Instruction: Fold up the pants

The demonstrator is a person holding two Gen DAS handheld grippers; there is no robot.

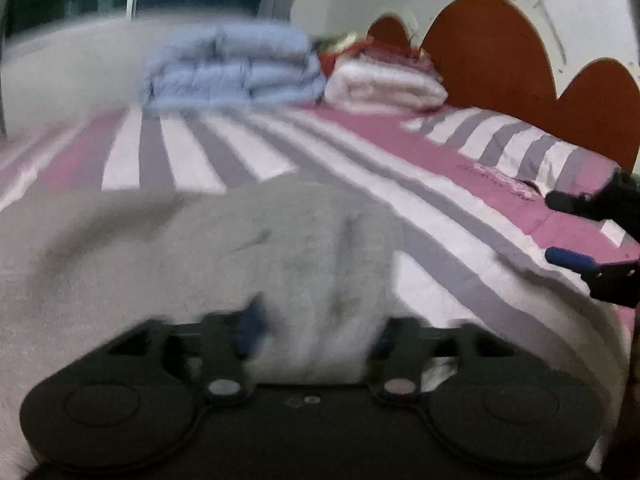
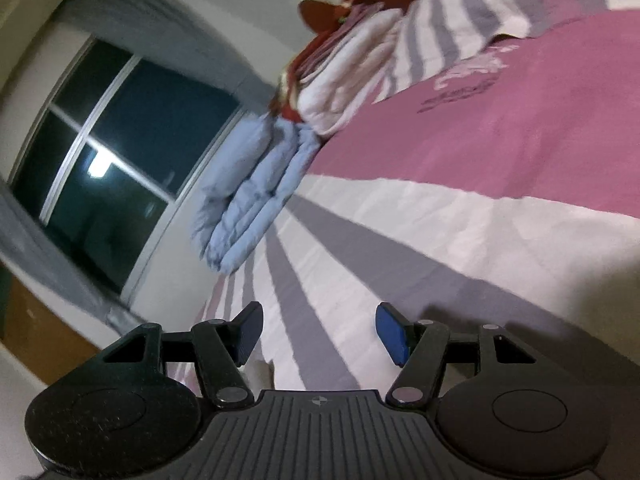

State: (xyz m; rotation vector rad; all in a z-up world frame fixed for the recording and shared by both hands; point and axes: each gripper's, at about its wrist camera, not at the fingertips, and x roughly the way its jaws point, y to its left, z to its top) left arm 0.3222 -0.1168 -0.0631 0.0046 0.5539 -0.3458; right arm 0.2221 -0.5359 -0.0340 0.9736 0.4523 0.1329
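Grey pants [image 1: 224, 248] bulge between the left gripper [image 1: 316, 332]'s wide, seemingly unclamped fingers; right gripper [image 2: 318, 330] gapes empty; cloth may slump unfolded.

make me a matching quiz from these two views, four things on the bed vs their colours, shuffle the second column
Things:
1. pants
2. quilt
3. headboard
4. right gripper pads

Colours:
A. orange-brown
B. dark blue
C. light grey
D. pale blue

Pairs: 1-C, 2-D, 3-A, 4-B
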